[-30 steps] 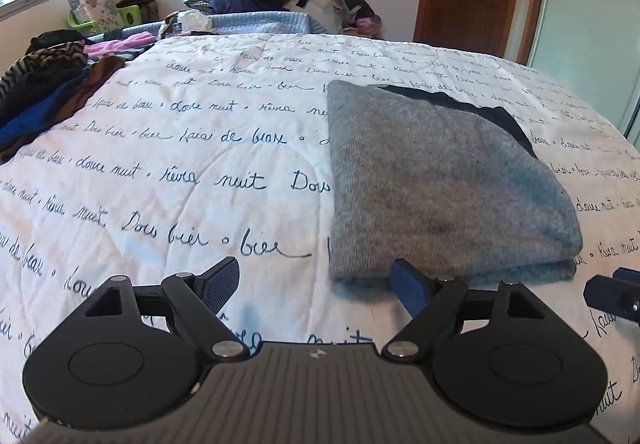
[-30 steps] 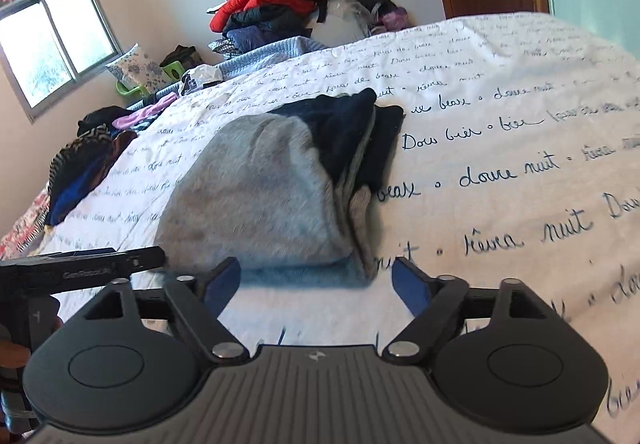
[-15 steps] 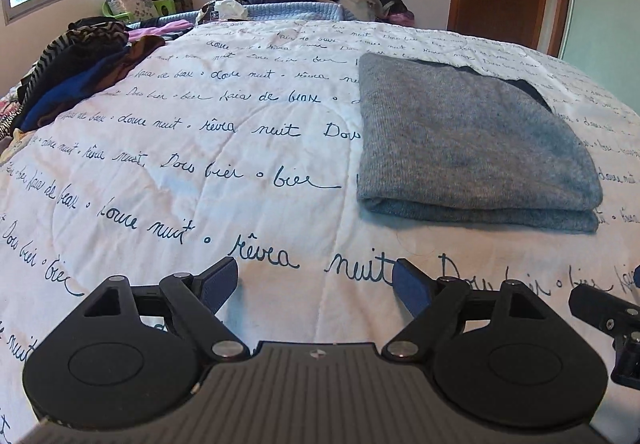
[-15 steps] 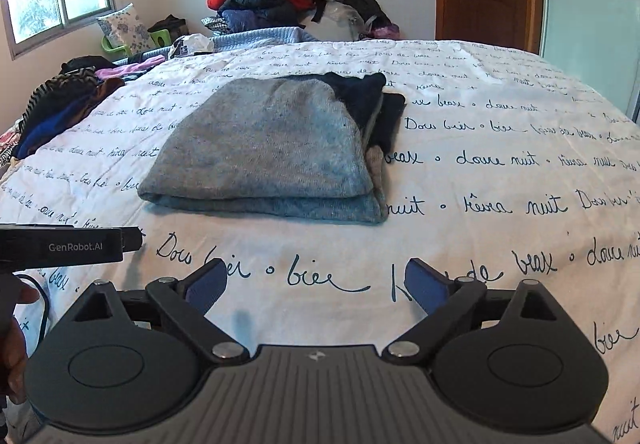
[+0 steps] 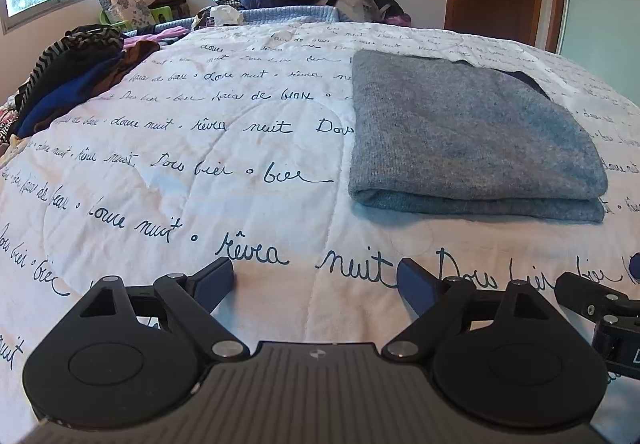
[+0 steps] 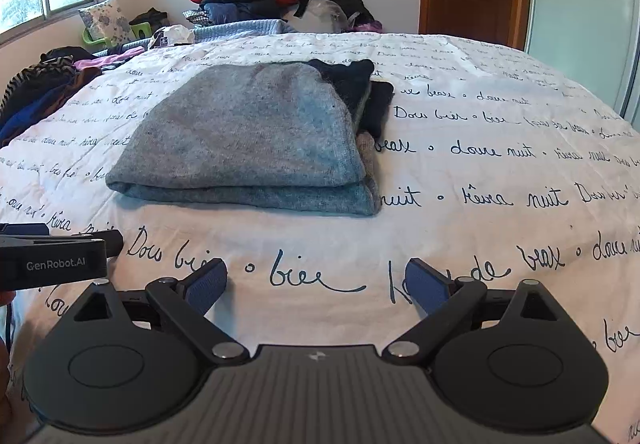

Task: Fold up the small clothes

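From the left wrist I see my left hand-held gripper (image 5: 316,280) opening over bare bedspread (image 5: 240,204), the folded grey sweater (image 5: 468,140) ahead to its right, while the right wrist shows my right hand-held gripper (image 6: 316,280) released, empty, short of it.

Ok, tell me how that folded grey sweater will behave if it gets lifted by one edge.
The grey sweater looks like soft knit, so it would probably droop rather than hold its shape. It lies in stacked layers with a dark garment tucked in on the far side, so a one-edge lift would likely undo the fold. The fuzzy surface suggests it won't slip from the pads.
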A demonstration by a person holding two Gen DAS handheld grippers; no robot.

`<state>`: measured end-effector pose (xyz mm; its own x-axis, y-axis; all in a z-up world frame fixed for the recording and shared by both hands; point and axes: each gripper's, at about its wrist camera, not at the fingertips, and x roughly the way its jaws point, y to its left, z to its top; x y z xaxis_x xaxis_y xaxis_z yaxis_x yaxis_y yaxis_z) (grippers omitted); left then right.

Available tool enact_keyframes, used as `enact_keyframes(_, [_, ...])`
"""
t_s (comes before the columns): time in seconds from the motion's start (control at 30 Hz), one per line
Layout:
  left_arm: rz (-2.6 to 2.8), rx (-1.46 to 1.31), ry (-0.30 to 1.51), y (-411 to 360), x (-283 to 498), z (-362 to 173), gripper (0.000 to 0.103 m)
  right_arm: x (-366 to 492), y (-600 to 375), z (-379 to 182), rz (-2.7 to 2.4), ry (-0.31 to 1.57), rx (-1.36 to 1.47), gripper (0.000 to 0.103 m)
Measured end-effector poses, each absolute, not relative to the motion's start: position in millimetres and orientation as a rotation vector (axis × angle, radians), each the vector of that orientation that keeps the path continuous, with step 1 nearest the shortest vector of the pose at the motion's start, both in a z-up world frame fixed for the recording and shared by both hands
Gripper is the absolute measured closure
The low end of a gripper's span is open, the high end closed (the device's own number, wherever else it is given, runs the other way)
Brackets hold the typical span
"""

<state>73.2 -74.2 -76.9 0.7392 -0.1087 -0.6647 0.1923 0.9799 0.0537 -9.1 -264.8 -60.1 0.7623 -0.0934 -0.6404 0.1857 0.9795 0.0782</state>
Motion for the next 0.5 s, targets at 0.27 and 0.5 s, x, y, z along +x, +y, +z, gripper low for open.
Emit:
enact_keyframes(0.27, [-0.153, 0.114, 0.726, -73.3, 74.7, -79.4, 0.009, -8.5, -262.4, -59.2, -0.158, 0.679, 0.126, 0.006])
enact_keyframes(0.5, [-0.156, 0.103, 0.718, -70.7, 73.3, -81.1, 0.007, -10.0, -256.9, -59.7, -0.154, 0.676, 0.076, 0.006])
